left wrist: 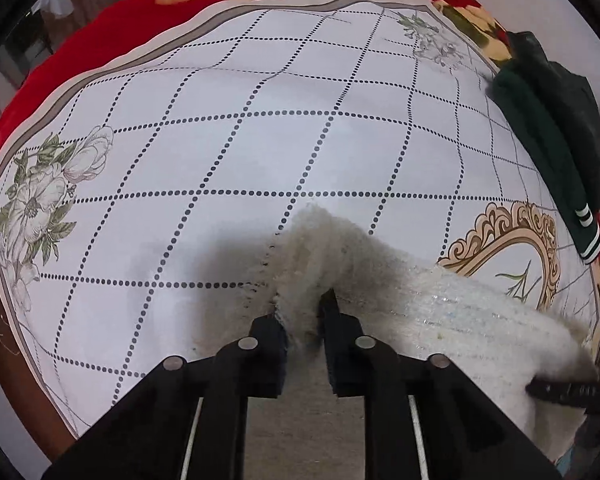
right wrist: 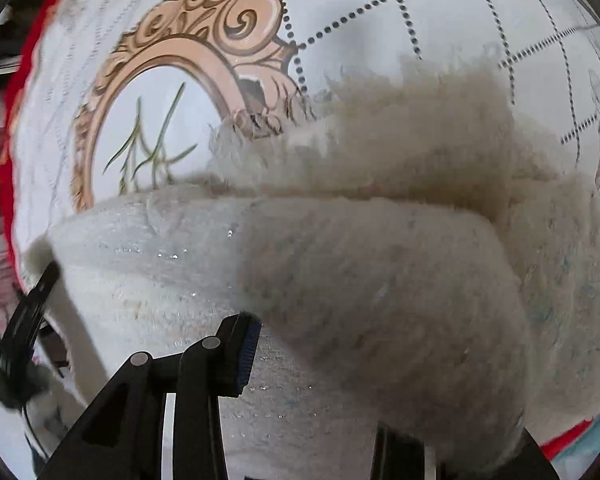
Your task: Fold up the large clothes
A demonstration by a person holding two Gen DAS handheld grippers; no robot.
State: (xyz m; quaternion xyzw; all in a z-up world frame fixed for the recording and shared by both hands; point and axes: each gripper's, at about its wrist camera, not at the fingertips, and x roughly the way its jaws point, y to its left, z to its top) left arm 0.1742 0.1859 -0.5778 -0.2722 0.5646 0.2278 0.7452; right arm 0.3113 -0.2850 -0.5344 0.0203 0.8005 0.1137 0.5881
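Mid-fold, I judge: a fluffy cream-white knitted garment point(left wrist: 440, 312) lies at the near right of the white dotted-grid floral tablecloth point(left wrist: 228, 152) covering the table. Left hand-held gripper point(left wrist: 302, 312) nearly pressed together, pinching a raised fuzzy edge. Right hand-held gripper point(right wrist: 320, 344) buried in knit w/ one finger hidden; can't tell its spread. Next: probably carry the edge across & lay it flat.

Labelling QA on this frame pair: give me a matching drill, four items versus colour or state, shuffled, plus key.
Items:
1. fuzzy sweater
2. dark garment
3. blanket
4. left gripper

States:
A. red, under the printed sheet
B. cream, partly lifted
C. shut on fabric
D. green with white-striped cuff, at the sheet's edge

Pairs: 1-B, 2-D, 3-A, 4-C
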